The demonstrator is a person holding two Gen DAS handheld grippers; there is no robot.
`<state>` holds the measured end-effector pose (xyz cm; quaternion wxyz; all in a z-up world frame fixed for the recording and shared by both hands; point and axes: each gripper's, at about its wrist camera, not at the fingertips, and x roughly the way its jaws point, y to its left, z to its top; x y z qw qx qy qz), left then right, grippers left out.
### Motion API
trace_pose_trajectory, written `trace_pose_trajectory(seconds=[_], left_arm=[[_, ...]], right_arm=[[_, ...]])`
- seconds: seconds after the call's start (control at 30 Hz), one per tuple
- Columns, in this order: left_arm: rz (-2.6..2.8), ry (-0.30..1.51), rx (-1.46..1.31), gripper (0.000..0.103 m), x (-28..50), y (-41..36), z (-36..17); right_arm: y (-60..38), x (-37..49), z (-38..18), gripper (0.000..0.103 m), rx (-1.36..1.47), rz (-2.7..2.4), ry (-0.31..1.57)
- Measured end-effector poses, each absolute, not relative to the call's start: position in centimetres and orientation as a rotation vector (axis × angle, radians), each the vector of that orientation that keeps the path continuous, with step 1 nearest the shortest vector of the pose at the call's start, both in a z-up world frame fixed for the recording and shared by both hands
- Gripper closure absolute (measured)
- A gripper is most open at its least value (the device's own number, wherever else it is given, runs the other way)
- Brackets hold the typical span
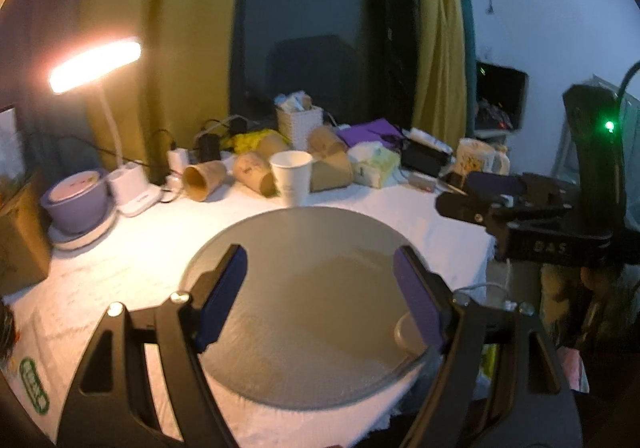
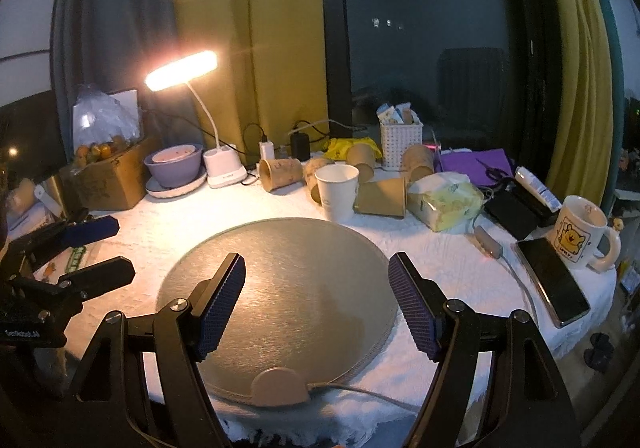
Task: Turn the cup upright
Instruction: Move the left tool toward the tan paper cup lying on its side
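A white paper cup [image 1: 292, 177] [image 2: 337, 190] stands upright, mouth up, at the far edge of a round grey mat [image 1: 312, 300] [image 2: 280, 288]. Several brown paper cups [image 1: 205, 179] [image 2: 280, 173] lie on their sides behind it. My left gripper [image 1: 320, 288] is open and empty above the mat; it also shows at the left of the right wrist view [image 2: 102, 250]. My right gripper [image 2: 316, 292] is open and empty above the mat, and shows at the right of the left wrist view [image 1: 472, 194].
A lit desk lamp [image 2: 182, 70], a purple bowl on a plate [image 2: 174, 166], a white basket [image 2: 400, 144], a tissue pack [image 2: 446, 200], a phone [image 2: 554, 280] and a cartoon mug [image 2: 578, 232] ring the white-clothed table [image 2: 440, 260]. A cardboard box [image 2: 108, 176] stands left.
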<state>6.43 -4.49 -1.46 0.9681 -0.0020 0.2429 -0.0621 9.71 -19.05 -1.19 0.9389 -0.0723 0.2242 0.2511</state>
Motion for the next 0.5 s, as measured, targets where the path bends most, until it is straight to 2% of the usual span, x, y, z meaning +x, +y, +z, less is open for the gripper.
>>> trace_pose_trajectory(seconds=[0.5], left_arm=[[-0.296, 0.639, 0.172, 0.026, 21.4, -9.5, -3.2]], right_arm=[[-23.7, 19.9, -4.1, 0.026, -0.134, 0.357, 0.528]])
